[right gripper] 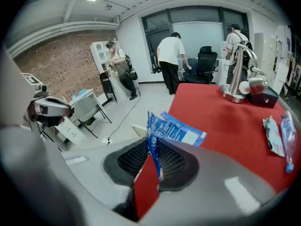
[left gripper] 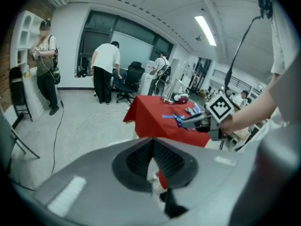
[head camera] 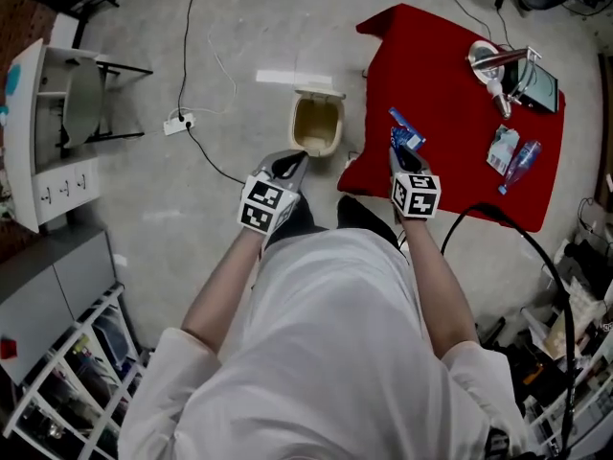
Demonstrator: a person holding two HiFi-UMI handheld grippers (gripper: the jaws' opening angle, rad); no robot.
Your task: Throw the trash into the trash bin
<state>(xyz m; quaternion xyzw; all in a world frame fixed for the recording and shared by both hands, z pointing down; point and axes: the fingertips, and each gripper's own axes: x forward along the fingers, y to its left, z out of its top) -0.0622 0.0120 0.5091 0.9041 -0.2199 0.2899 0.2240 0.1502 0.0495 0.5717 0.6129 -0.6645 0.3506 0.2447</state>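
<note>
- Seen from the head camera, a person in a white top stretches both bare forearms forward, sleeves bunched at the elbows, with a gripper in each hand.
- The left forearm [head camera: 225, 281] angles slightly inward. The left gripper [head camera: 292, 164] tilts downward over the grey floor, its tips just short of the trash bin [head camera: 318, 127].
- The trash bin is a small beige container, open at the top. It stands on the floor just beside the near left corner of the red table [head camera: 450, 84].
- In the left gripper view, the jaws are closed together. A small red-and-white scrap [left gripper: 160, 179] shows low in their seam; what it is, and whether it is gripped, cannot be told.
- The right forearm [head camera: 441, 276] runs nearly straight ahead. The right gripper [head camera: 399, 151] tilts downward above the table's near left edge, to the right of the bin.
- Its jaws are narrow, pinched on a blue wrapper [head camera: 406, 134], which sticks up and forward past the tips.
- Farther right on the red cloth lie a pale packet [head camera: 501, 148] and a small bottle [head camera: 522, 164], side by side and well apart from both grippers.
</note>
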